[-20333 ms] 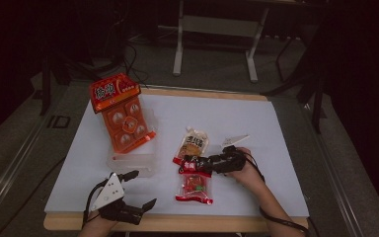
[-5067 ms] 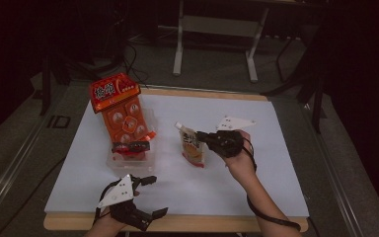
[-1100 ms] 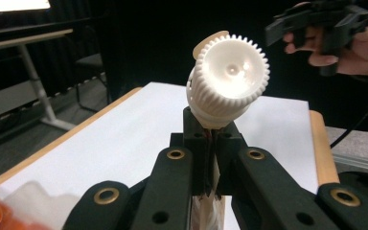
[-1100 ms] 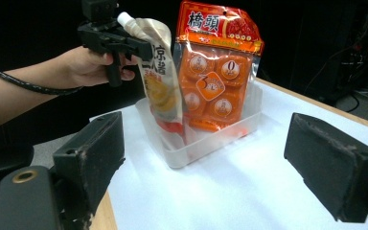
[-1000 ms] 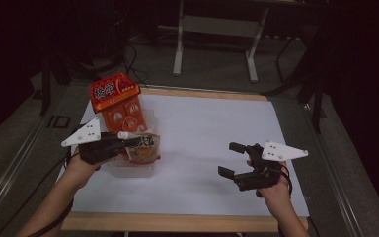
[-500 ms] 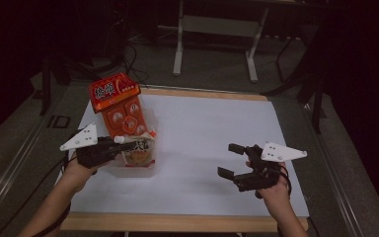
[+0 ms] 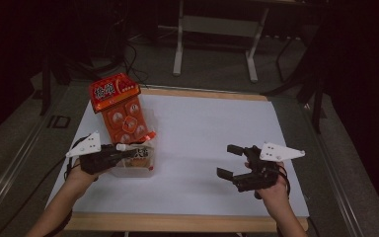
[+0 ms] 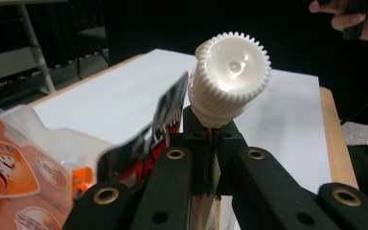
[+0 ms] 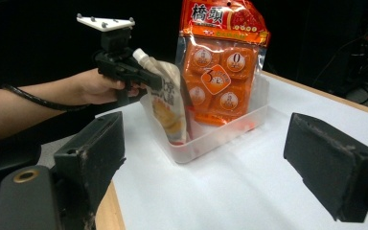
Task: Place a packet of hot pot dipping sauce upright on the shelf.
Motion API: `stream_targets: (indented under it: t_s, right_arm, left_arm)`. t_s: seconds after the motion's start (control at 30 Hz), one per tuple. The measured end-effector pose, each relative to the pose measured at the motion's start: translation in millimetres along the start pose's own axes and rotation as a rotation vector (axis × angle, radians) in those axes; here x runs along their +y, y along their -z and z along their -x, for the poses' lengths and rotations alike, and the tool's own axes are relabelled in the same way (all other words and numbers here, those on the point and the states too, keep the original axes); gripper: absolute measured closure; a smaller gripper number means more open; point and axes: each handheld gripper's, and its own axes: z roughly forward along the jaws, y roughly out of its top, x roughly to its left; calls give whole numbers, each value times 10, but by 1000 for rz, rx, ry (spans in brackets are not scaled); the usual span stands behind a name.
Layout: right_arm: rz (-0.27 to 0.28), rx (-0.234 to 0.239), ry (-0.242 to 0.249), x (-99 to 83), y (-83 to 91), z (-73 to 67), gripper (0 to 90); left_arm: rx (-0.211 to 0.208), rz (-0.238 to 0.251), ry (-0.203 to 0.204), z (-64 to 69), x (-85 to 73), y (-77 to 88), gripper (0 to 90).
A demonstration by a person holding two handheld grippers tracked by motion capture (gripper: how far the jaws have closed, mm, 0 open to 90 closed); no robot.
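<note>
In the high view, the left gripper (image 7: 128, 154) sits at the near left of the white table (image 7: 212, 133), clamped on the top of a spouted pouch (image 7: 139, 157) that hangs into a clear plastic bin (image 7: 134, 171). A tall orange snack bag (image 7: 122, 112) stands in the same bin, leaning past its far rim. The right gripper (image 7: 231, 162) rests well apart on the near right, its jaws spread wide with nothing between them.

In the left gripper view, the two black jaws meet tightly just under the pouch's white ribbed cap (image 8: 230, 76), pinching the neck of the spouted pouch (image 8: 160, 129); the orange snack bag (image 8: 14, 177) shows at the lower left.

In the right gripper view, the wide-open right gripper (image 9: 206, 158) frames the scene. Beyond it the left gripper (image 9: 146, 75) holds the spouted pouch (image 9: 168, 108) upright, its lower end inside the clear plastic bin (image 9: 230, 127), just beside the orange snack bag (image 9: 220, 57).
</note>
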Motion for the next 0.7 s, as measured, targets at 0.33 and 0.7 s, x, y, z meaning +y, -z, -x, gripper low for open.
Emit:
stream_targets:
  t_s: [0.33, 0.7]
  right_arm:
    - [-9, 10, -5, -8, -11, -4, 140]
    - [-16, 16, -13, -14, -15, -6, 140]
  left_arm:
    - [11, -48, -4, -5, -98, -27, 870]
    - [48, -6, 13, 13, 3, 81, 639]
